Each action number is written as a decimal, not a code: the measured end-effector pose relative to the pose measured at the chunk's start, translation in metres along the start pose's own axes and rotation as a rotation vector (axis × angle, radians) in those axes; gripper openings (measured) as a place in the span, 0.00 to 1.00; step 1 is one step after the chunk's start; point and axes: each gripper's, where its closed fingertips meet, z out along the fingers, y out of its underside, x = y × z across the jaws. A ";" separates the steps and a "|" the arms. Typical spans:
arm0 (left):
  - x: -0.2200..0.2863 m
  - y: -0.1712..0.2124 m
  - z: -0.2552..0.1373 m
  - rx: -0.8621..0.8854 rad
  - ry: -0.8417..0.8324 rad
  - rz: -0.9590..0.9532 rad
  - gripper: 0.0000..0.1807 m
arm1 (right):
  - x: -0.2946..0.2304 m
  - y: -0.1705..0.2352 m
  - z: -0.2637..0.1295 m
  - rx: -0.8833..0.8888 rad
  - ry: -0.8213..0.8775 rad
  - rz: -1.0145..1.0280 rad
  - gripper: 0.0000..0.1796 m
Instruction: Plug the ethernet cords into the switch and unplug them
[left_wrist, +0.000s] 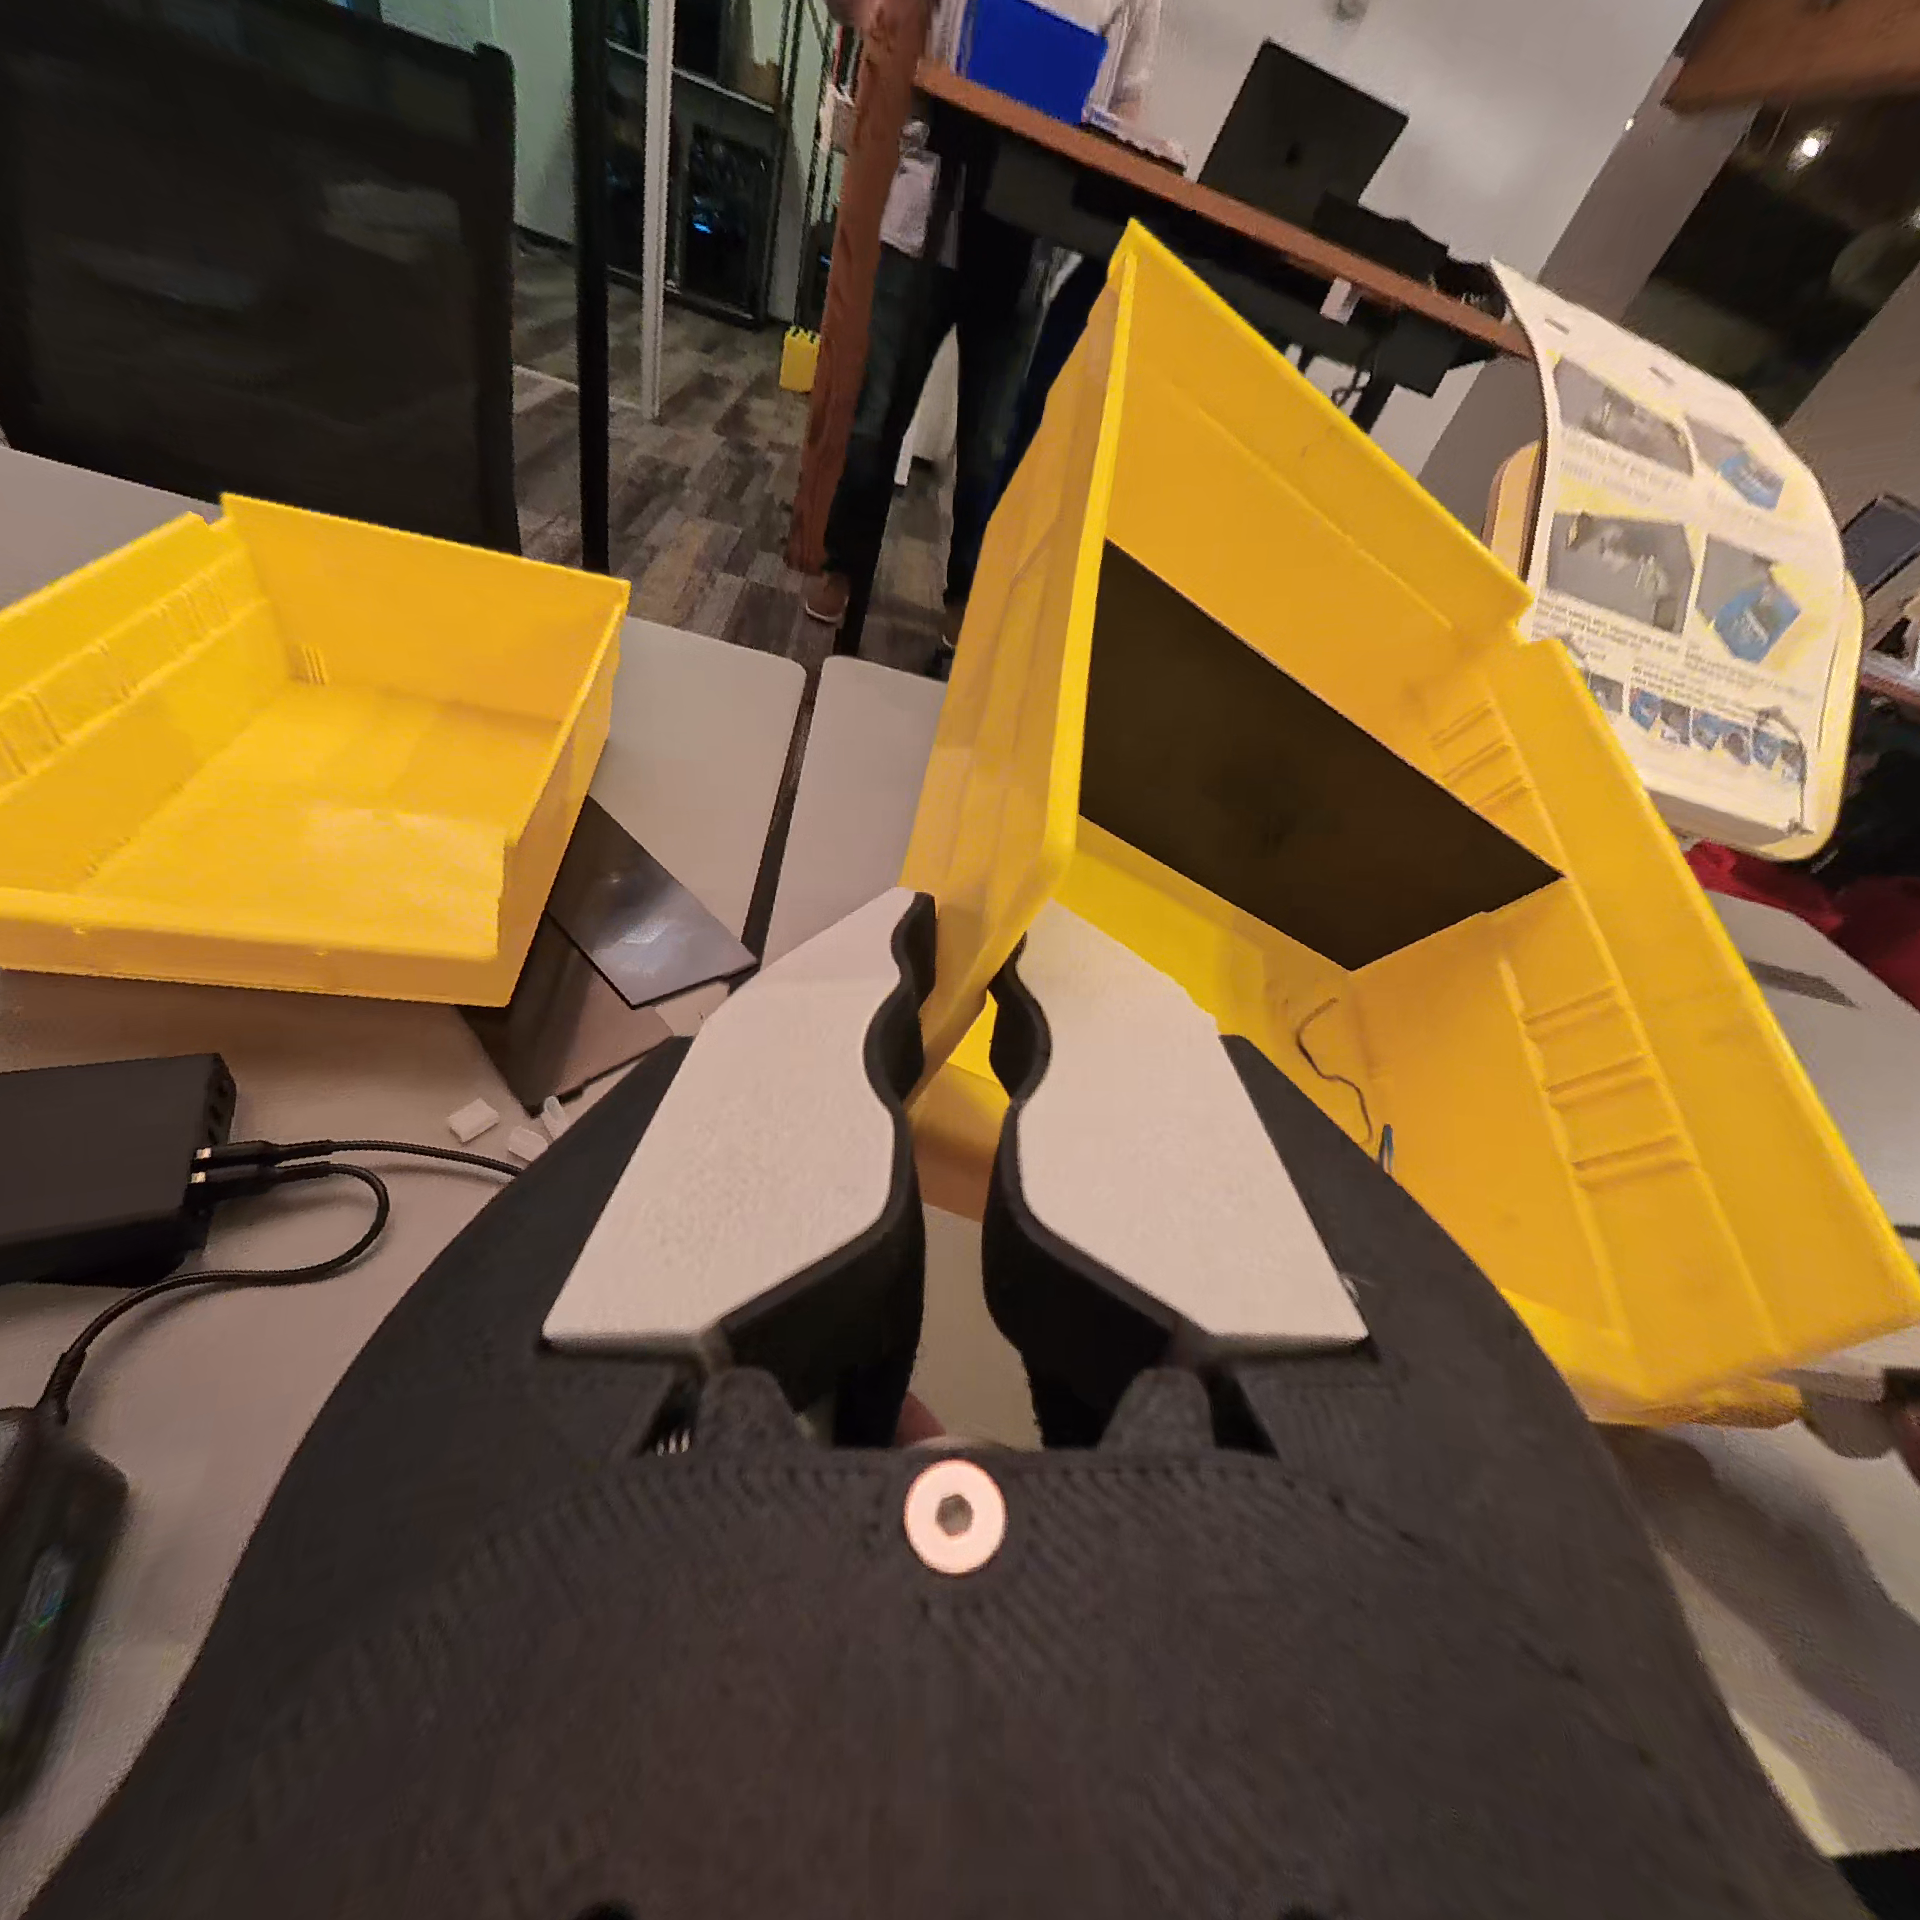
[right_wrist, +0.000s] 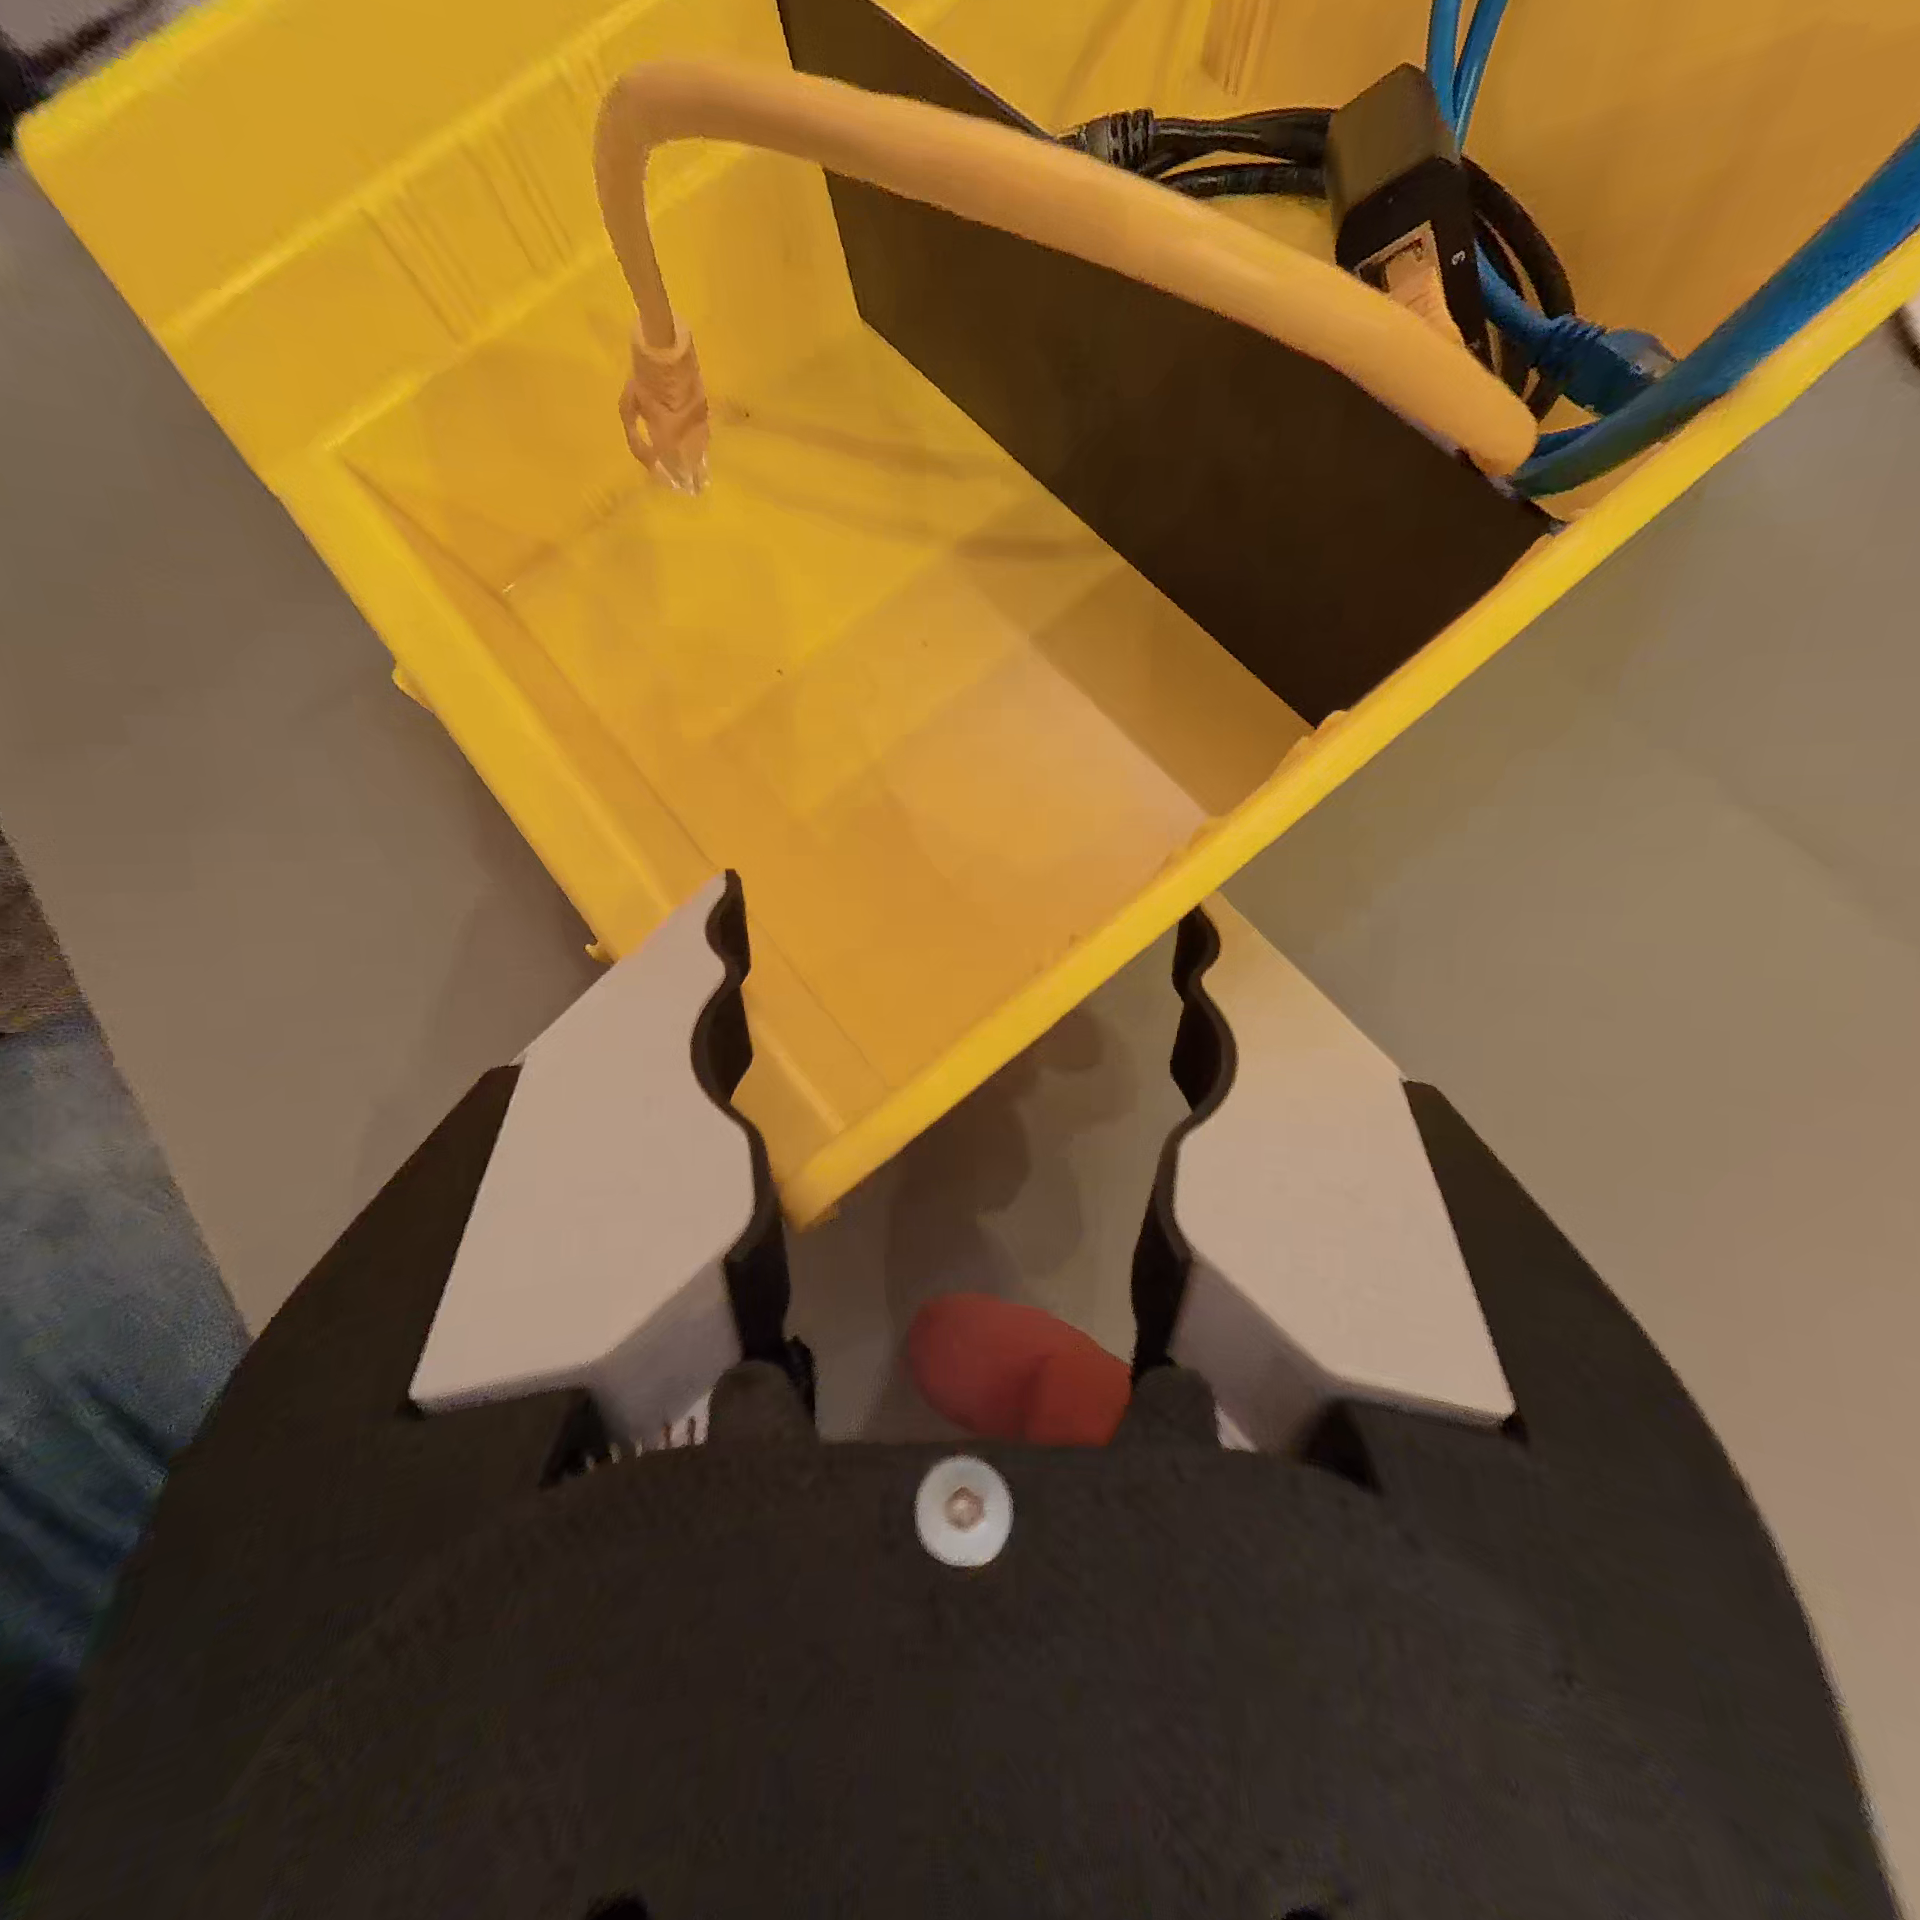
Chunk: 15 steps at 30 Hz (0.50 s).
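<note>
The left gripper (left_wrist: 961, 971) has its jaws clamped on the corner wall of the tilted yellow bin (left_wrist: 1382, 748), lifting that side off the grey bench (left_wrist: 707, 717). The right gripper (right_wrist: 961, 997) has its jaws spread wide around the bin's near corner, gripping nothing. Behind the bin's black divider (right_wrist: 1164, 416) lie the black switch (right_wrist: 1403, 197) and blue ethernet cords (right_wrist: 1558, 322). A yellow ethernet cord (right_wrist: 987, 156) arches over the divider, its plug (right_wrist: 665, 416) hanging free. A second yellow bin (left_wrist: 301, 748) sits left of the tilted one.
</note>
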 end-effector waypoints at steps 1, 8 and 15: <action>0.000 -0.003 -0.002 0.008 -0.002 -0.003 0.05 | -0.010 -0.006 0.006 0.010 -0.022 0.003 0.47; 0.032 -0.017 -0.009 0.035 0.023 -0.029 0.05 | -0.039 -0.043 -0.001 0.084 -0.136 0.001 0.69; 0.143 -0.005 0.030 0.018 0.180 -0.045 0.05 | -0.015 -0.056 -0.125 0.346 -0.109 -0.045 0.63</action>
